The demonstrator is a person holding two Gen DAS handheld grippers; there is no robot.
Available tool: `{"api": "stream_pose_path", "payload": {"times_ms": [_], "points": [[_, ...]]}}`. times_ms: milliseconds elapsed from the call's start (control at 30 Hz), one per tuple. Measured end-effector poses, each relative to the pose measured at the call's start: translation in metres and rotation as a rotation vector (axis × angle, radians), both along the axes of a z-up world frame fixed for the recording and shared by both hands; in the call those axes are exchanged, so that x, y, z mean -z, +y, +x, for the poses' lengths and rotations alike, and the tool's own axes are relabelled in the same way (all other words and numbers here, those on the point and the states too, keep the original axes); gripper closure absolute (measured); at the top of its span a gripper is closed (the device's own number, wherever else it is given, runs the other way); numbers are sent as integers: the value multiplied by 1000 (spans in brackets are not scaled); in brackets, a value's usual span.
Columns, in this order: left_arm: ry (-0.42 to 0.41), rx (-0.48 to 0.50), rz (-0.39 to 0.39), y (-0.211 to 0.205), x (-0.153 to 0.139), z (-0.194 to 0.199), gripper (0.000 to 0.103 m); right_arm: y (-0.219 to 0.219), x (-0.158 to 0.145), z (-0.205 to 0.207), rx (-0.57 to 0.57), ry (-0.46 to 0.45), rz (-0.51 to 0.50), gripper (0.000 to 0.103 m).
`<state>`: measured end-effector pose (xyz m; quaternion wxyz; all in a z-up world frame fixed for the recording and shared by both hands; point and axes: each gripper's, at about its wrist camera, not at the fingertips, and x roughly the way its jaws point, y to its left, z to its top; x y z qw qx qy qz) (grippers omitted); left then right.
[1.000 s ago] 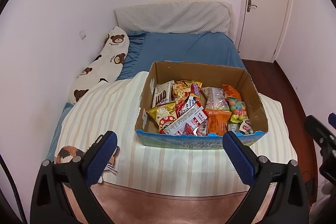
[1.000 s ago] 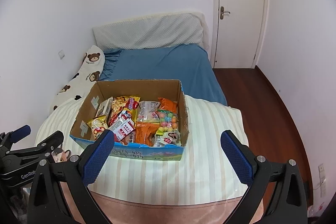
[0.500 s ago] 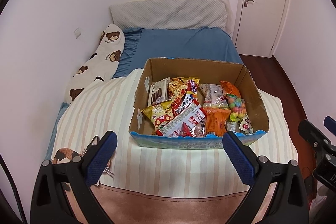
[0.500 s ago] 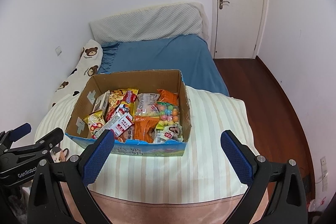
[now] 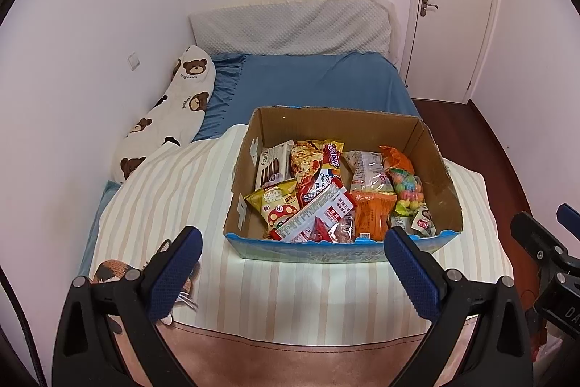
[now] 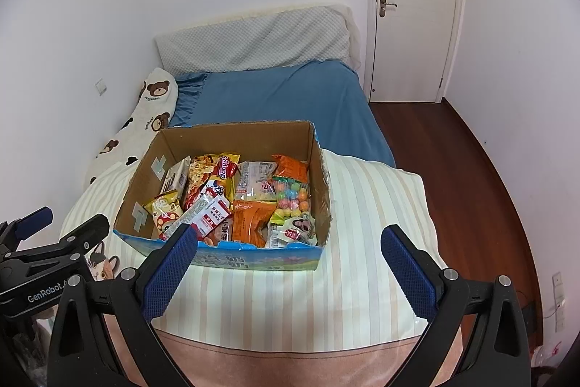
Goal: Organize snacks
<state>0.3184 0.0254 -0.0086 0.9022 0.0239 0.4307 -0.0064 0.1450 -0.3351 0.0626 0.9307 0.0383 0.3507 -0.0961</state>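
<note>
Ahead, the open brown cardboard box (image 5: 431, 151) of packeted snacks (image 5: 326, 194) sits centred before the empty, spread left gripper (image 5: 291, 272); the right gripper (image 6: 290, 269), likewise released, finds it leftward.

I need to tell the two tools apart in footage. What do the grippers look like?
Both look identical: left gripper and right gripper have black plastic frames, silver screws and textured blue pads. White "GenRobot" lettering marks the left one's body.
</note>
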Motion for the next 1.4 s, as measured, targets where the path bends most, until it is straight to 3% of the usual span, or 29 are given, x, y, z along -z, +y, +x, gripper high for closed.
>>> {"api": "stream_pose_path", "payload": {"times_ms": [1400], "points": [[-1, 13, -8, 3, -3, -10, 0, 3, -5, 2, -22, -2, -18, 0]]}}
